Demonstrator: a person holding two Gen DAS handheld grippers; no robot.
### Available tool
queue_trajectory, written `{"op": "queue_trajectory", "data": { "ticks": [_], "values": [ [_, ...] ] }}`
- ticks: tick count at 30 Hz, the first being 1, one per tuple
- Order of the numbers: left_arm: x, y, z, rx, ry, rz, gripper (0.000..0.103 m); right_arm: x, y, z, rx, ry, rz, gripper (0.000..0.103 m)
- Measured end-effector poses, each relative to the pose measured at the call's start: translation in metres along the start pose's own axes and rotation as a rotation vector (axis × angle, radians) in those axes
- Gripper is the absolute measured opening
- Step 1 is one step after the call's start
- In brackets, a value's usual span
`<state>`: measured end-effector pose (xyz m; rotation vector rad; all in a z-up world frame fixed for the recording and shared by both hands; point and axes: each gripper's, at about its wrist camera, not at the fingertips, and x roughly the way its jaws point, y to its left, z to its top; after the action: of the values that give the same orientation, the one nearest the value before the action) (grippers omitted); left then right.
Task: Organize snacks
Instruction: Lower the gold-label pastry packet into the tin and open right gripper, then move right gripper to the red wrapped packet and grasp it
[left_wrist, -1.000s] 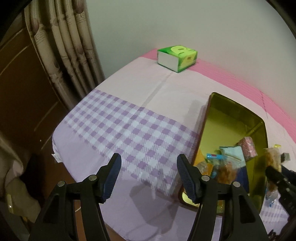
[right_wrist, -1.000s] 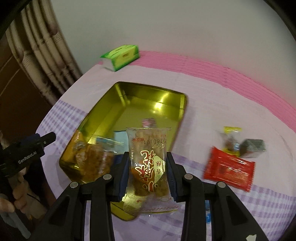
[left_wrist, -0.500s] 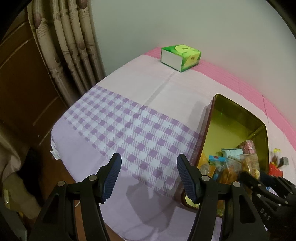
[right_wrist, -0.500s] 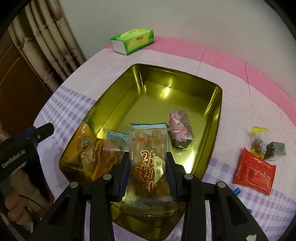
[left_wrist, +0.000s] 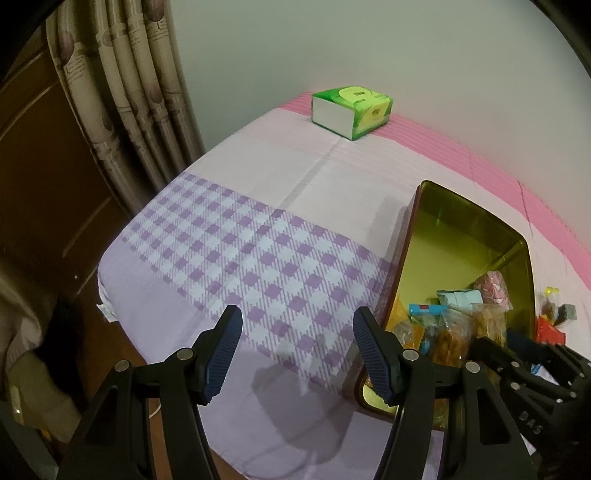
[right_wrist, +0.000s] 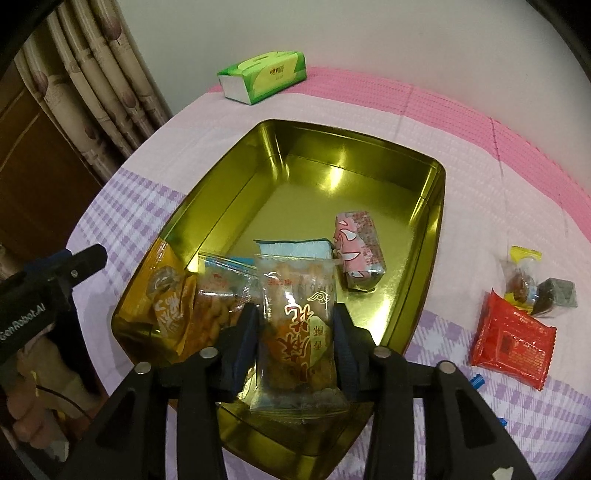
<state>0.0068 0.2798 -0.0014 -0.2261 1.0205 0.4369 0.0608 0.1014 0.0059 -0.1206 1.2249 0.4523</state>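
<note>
A clear packet of orange-brown snacks with red lettering (right_wrist: 295, 332) stands between the pads of my right gripper (right_wrist: 295, 314), low over the near end of the gold tin tray (right_wrist: 207, 206). The jaws are opening; the packet's sides look straight and no longer squeezed. In the tray lie a pink packet (right_wrist: 360, 251), a light-blue packet (right_wrist: 295, 249), an orange packet (right_wrist: 170, 299) and a clear blue-topped packet (right_wrist: 218, 295). My left gripper (left_wrist: 297, 317) hangs open and empty over the purple checked cloth, left of the tray (left_wrist: 406, 236).
On the cloth right of the tray lie a red packet (right_wrist: 513, 343), a yellow-topped sweet (right_wrist: 521, 277) and a dark wrapped sweet (right_wrist: 557, 295). A green tissue box (left_wrist: 351, 110) sits at the far edge by the wall. Curtains (left_wrist: 140, 92) hang left of the table's edge.
My right gripper carried the clear packet forward and down over the tray's near end, and its pads have eased off the packet. The left gripper stayed put.
</note>
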Motion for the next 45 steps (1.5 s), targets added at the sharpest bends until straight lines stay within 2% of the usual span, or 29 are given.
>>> {"op": "queue_trajectory", "data": {
  "ticks": [9,13,16,21,25,32,39,45],
  "values": [
    [0.0,-0.001,0.0,0.006,-0.001,0.009,0.064,-0.045,-0.022,0.005,-0.011,-0.085,0.064,0.053],
    [0.0,-0.002,-0.001,0.008,-0.002,0.012,0.064,-0.063,-0.052,0.003,-0.078,-0.109,0.011,0.054],
    [0.0,-0.003,-0.001,0.016,-0.002,0.017,0.064,-0.065,-0.087,-0.001,-0.109,-0.079,-0.033,0.054],
    [-0.001,-0.005,-0.001,0.024,-0.001,0.018,0.064,-0.049,-0.144,-0.01,-0.163,0.013,-0.056,0.054],
    [-0.002,-0.008,-0.001,0.048,-0.011,0.033,0.064,-0.034,-0.173,-0.015,-0.18,0.079,-0.019,0.054],
    [-0.003,-0.017,-0.005,0.091,-0.02,0.058,0.064,-0.017,-0.183,-0.017,-0.273,0.142,0.033,0.054],
    [-0.002,-0.024,-0.008,0.114,-0.015,0.069,0.065,-0.023,-0.192,-0.03,-0.231,0.15,0.103,0.056],
    [-0.012,-0.037,-0.012,0.146,-0.032,0.051,0.065,-0.028,-0.183,-0.055,-0.244,0.148,0.112,0.055]
  ]
}}
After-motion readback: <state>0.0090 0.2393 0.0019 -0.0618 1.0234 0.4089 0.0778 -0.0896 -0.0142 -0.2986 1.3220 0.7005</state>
